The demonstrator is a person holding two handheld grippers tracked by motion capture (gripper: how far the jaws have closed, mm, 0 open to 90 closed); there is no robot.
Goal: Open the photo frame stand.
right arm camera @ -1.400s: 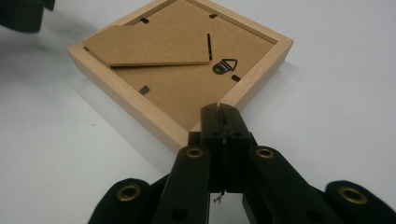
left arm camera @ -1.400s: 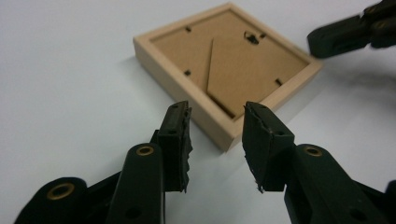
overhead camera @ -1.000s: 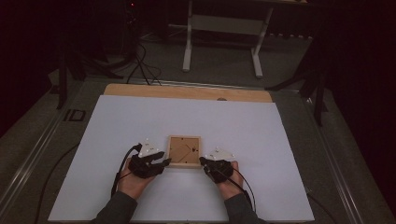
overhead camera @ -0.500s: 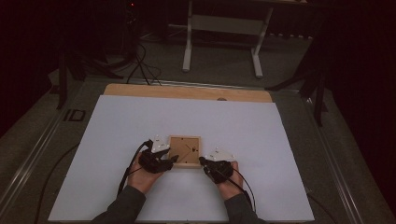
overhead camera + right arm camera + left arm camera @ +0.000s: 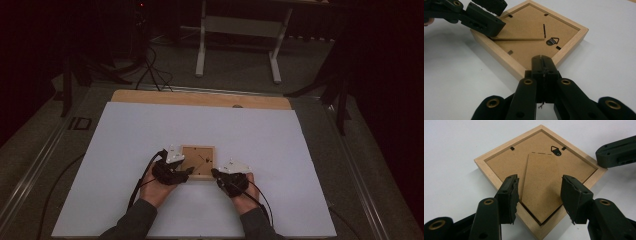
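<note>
Square light-wood picture frame (image 5: 198, 162) lies face down on the white sheet covering the counter (image 5: 280, 150), near the front edge, about centre. Brown fibreboard backing faces up, with a small metal triangular hanger (image 5: 555, 150) and a fold-out fibreboard easel stand (image 5: 541, 180) lying on it.

Left hand-held gripper (image 5: 186, 171) sits at the frame's 8 o'clock corner in the high view. Jaws stand apart and have just been opening. In the left gripper view the two black pads (image 5: 510, 195) straddle the near corner of the frame, one over each side of the easel stand's lower end. Can't tell if the pads touch the backing; nothing is clamped.

Right hand-held gripper (image 5: 216, 173) sits at the frame's 4 o'clock corner in the high view. Jaws are together, pads pressed flat against each other with nothing between. In the right gripper view (image 5: 543, 65) the closed tip points at the frame's near corner, right at the wooden rim; contact can't be confirmed.

Same view shows the left hand-held gripper at 10 o'clock, one jaw over the easel stand's edge.

Both hands rest low on the sheet, either side of the frame.
</note>
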